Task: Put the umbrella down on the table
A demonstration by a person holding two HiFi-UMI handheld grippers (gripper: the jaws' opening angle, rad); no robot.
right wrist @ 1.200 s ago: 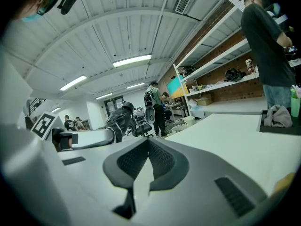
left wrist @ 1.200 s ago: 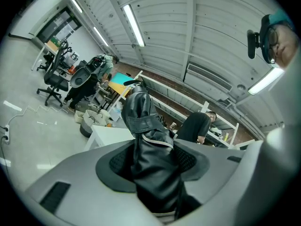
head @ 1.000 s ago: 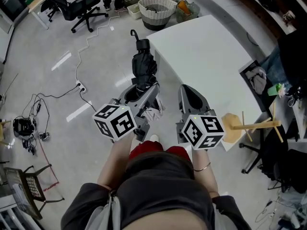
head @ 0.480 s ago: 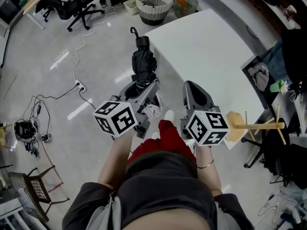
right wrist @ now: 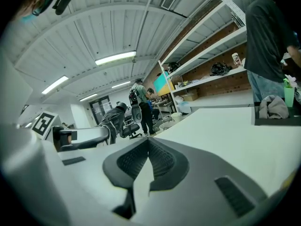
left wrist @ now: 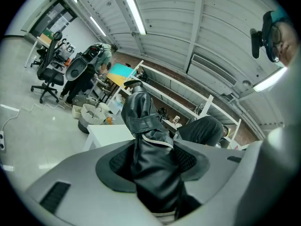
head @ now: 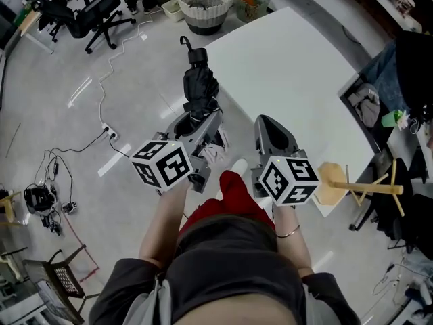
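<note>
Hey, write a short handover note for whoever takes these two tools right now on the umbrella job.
The left tool is shut on the folded black umbrella, which sticks out forward.
The right tool is shut and empty, beside the left one.
The umbrella is in the air over the floor, just left of the white table, not touching it.
Done: umbrella in hand.
Left: carry it over the table, lay it down, open the jaws.
</note>
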